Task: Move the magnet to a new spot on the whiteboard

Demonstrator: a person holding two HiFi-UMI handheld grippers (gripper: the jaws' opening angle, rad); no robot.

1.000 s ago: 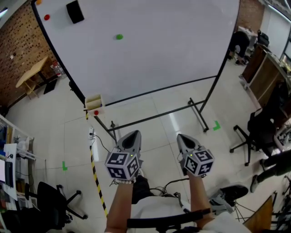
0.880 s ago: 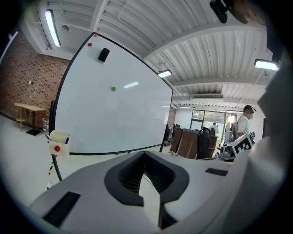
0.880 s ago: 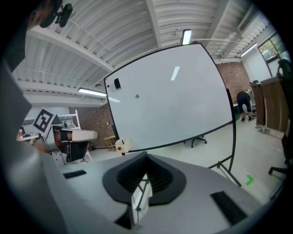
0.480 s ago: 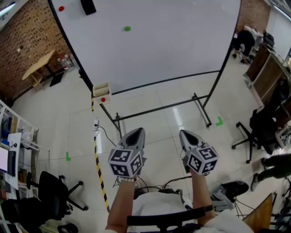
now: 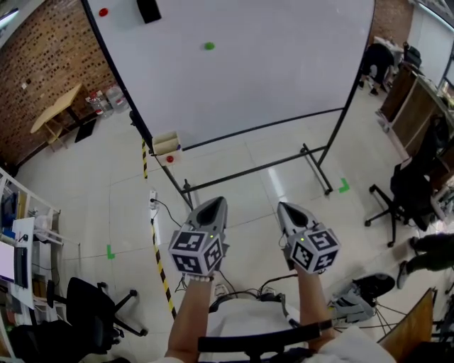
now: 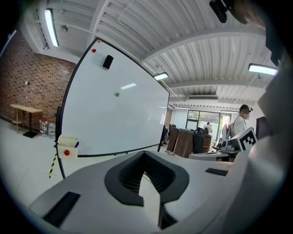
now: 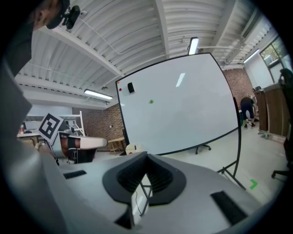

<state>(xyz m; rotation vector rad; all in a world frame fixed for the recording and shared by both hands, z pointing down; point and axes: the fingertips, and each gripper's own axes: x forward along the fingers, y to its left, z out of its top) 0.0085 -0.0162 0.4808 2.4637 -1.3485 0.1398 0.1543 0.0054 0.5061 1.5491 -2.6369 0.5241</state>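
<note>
A big whiteboard (image 5: 269,64) on a black wheeled stand fills the top of the head view. A small green magnet (image 5: 208,46) sticks near its upper middle, also visible as the green magnet (image 6: 117,94) and the green magnet (image 7: 151,101) in the gripper views. A red magnet (image 5: 103,12) and a black eraser (image 5: 148,9) sit at the board's top left. My left gripper (image 5: 211,208) and right gripper (image 5: 288,210) are held low, well short of the board, both shut with nothing between the jaws.
A small beige box (image 5: 166,144) with a red dot hangs at the board's lower left corner. The stand's legs (image 5: 312,170) reach across the floor. Yellow-black tape (image 5: 160,266), office chairs (image 5: 408,191), a wooden table (image 5: 53,110) and a person (image 6: 239,123) are around.
The view has shifted: the whiteboard and green magnet slid rightward in the head view. Both grippers stay low and shut, almost unmoved.
</note>
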